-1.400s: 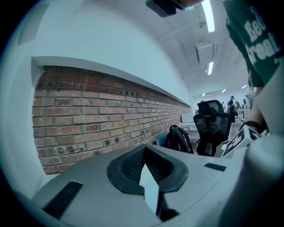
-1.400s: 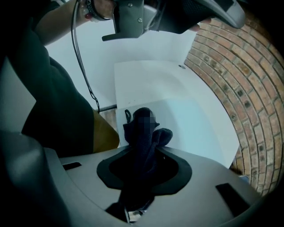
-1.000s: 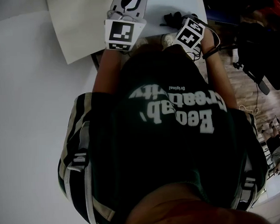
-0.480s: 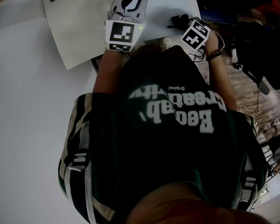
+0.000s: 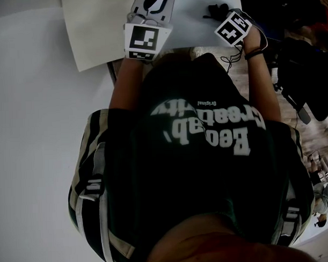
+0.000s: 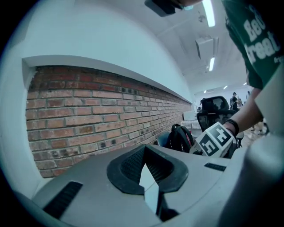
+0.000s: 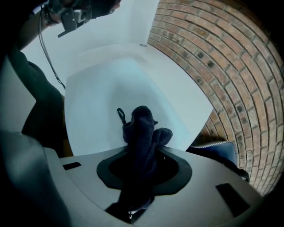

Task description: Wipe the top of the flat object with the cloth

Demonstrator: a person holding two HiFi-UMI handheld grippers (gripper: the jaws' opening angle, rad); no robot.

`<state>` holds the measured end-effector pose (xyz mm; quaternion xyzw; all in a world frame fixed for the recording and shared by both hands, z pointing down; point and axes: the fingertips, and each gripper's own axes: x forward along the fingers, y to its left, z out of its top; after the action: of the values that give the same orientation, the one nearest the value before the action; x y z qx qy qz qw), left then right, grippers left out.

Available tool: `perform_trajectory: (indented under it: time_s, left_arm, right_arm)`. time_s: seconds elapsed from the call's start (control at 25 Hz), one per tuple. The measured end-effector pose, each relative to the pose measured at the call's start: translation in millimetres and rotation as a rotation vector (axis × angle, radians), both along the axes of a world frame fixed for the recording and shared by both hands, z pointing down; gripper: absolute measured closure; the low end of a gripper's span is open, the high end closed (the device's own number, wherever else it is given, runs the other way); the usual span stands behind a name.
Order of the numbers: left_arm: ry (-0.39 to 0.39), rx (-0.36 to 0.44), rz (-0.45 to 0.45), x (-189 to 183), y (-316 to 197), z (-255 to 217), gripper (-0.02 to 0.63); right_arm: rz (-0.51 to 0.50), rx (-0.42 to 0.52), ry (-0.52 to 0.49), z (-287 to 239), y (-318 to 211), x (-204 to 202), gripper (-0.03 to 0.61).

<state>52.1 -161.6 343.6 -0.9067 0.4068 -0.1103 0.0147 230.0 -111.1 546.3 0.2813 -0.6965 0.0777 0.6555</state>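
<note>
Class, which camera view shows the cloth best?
The right gripper view: the dark cloth sits centre frame, pinched in the right gripper over the white board. The head view shows only a small dark bit of it at the top; the left gripper view shows none.

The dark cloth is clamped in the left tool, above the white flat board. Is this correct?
Not quite: the dark cloth is clamped in the right tool, not the left one, above the white flat board. The right gripper view shows it between that tool's jaws. The left tool pinches only a thin white edge.
</note>
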Motion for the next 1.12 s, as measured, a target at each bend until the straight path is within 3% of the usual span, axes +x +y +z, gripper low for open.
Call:
perform_trajectory:
  time_s: [0.24,0.68,1.12]
  left_arm:
    - [0.002,-0.005,-0.054,-27.3,-5.3,4.0,0.618]
    - [0.008,-0.015,-0.101,-54.0,-3.9,10.7,0.618]
    - [0.009,-0.025,-0.185,-95.1,8.9,11.8,0.618]
  right_arm:
    - [-0.028,0.053,0.046,-0.3,-37.0,-8.2,0.485]
    - [-0.075,0.076,0.082,-2.1,-43.8,-28.6,0.486]
    - [-0.247,0.083,0.039,-0.2,-47.2,-126.2,0.486]
